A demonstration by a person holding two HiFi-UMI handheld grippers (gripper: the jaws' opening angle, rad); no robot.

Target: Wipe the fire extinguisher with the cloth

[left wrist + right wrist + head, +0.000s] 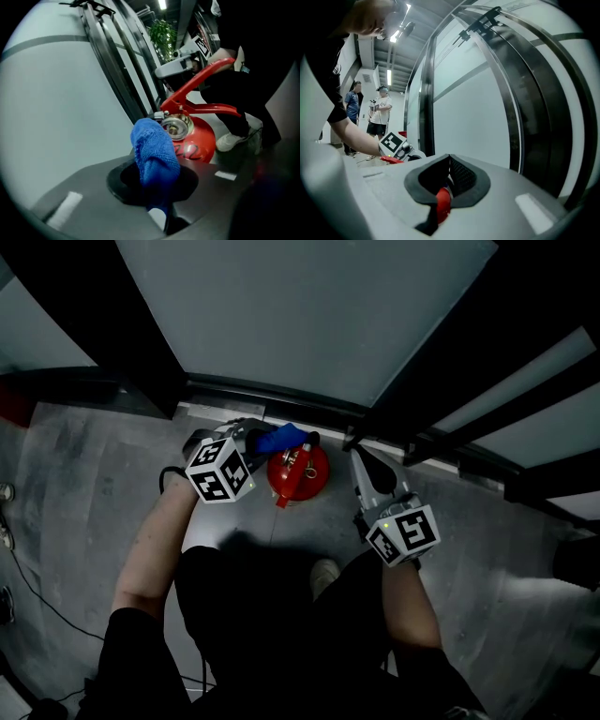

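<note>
Head view: fire extinguisher (298, 474) upright at far edge of floor (94, 456), below glass panel (300, 306).

Left gripper view: left gripper (157, 201) clenched on cloth (154, 150), wad pushed forward beside valve (176, 126), ready to rub.

Right gripper view: right gripper (444, 194) clamped on red handle (442, 204), likely steadying cylinder.

Grey left claw (264, 435), right claw (350, 442); marker cubes (220, 471); seemingly black short sleeves (139, 638).
</note>
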